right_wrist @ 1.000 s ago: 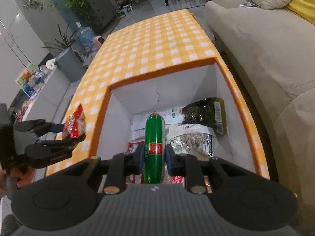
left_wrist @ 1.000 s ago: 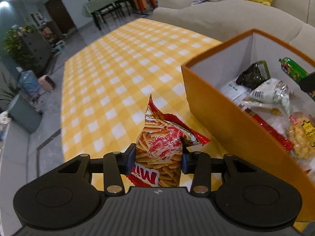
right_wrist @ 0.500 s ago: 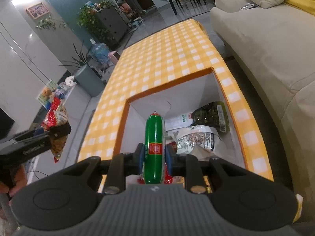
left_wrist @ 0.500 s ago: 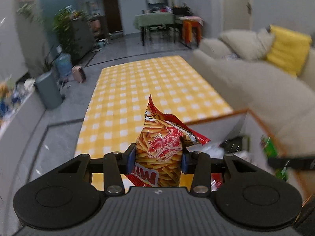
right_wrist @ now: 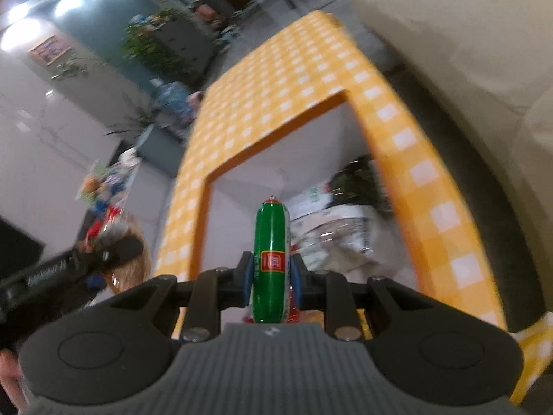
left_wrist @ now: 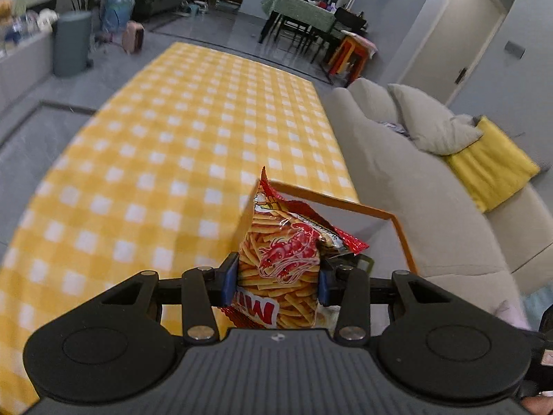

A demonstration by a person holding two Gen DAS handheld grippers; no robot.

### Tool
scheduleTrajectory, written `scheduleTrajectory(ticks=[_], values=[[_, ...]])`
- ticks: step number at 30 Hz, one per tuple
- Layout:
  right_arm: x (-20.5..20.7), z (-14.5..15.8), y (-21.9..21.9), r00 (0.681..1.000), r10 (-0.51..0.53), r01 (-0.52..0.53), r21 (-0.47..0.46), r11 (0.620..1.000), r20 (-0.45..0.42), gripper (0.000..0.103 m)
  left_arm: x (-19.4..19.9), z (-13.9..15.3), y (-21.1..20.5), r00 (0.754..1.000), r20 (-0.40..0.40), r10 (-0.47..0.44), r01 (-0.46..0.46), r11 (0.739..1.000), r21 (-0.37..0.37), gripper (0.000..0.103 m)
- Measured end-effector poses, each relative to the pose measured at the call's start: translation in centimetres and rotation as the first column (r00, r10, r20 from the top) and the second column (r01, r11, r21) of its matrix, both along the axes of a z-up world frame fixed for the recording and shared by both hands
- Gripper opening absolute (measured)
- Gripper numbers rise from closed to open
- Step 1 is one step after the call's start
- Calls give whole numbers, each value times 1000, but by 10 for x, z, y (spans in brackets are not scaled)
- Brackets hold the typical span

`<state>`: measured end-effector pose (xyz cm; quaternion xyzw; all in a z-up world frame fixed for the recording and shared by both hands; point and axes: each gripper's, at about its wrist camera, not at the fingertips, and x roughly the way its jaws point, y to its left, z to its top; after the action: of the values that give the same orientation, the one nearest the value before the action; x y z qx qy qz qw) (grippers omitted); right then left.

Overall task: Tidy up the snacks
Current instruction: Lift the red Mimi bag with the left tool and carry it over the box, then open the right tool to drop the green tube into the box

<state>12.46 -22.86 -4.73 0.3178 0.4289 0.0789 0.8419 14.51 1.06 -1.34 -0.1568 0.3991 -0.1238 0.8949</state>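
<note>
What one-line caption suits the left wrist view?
Left tool grips a shrimp-stick bag before the orange box.

- The chip bag (left_wrist: 280, 269) covers the near corner of the orange box (left_wrist: 397, 221), hiding most of what lies inside.
- The bag's lower end drops out of sight behind the left gripper (left_wrist: 278, 282).
- The right wrist view is smeared: the packets (right_wrist: 345, 228) in the box can't be read.
- The left gripper (right_wrist: 69, 266) there is a dark blur, its load indistinct.
</note>
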Motion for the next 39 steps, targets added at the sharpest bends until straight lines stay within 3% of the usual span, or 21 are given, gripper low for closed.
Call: scheduleTrajectory(ticks=[2, 4, 7, 9, 12, 13, 16, 19, 22, 27, 31, 34, 36, 39], values=[[-5, 1, -3, 996, -82, 82, -20, 996, -18, 20, -2, -6, 1, 1000, 5, -15, 15, 1000, -27, 48], [-7, 3, 3, 995, -97, 95, -75, 993, -16, 20, -1, -9, -2, 1000, 3, -30, 30, 999, -15, 49], [-1, 11, 24, 999, 32, -37, -245, 969, -25, 20, -2, -9, -5, 999, 16, -48, 48, 999, 14, 48], [3, 13, 29, 997, 62, -76, -317, 945, -54, 20, -4, -11, -4, 999, 13, -47, 46, 999, 9, 48], [6, 11, 41, 979, 149, -197, -477, 857, -137, 20, -4, -15, -8, 995, 9, -99, 99, 995, -30, 48], [7, 8, 46, 970, 176, -237, -503, 831, -167, 20, -4, -16, -8, 994, 1, -108, 108, 993, -42, 48], [12, -6, 51, 967, 140, -234, -516, 824, -215, 20, -6, -20, -9, 995, -9, -101, 100, 994, -39, 48], [17, -18, 66, 966, 87, -229, -645, 729, -245, 20, -8, -19, -9, 994, -13, -105, 104, 994, -26, 48], [22, -26, 82, 964, 58, -232, -710, 665, -260, 20, -8, -20, -6, 995, -19, -93, 93, 995, -22, 48], [29, -44, 106, 961, 32, -252, -820, 514, -275, 21, -6, -23, 2, 996, -41, -76, 75, 997, -33, 48], [31, -46, 109, 967, 45, -239, -831, 502, -250, 39, -4, -25, 2, 996, -50, -70, 70, 997, -19, 48], [29, -45, 110, 969, 65, -239, -825, 512, -240, 42, -4, -24, 0, 996, -48, -72, 71, 997, -9, 48], [28, -38, 103, 973, 69, -219, -788, 575, -220, 44, -5, -22, -2, 996, -48, -76, 76, 997, -12, 48], [24, -18, 84, 985, 75, -161, -677, 718, -156, 54, -7, -17, -5, 995, -38, -88, 87, 996, -7, 48]])
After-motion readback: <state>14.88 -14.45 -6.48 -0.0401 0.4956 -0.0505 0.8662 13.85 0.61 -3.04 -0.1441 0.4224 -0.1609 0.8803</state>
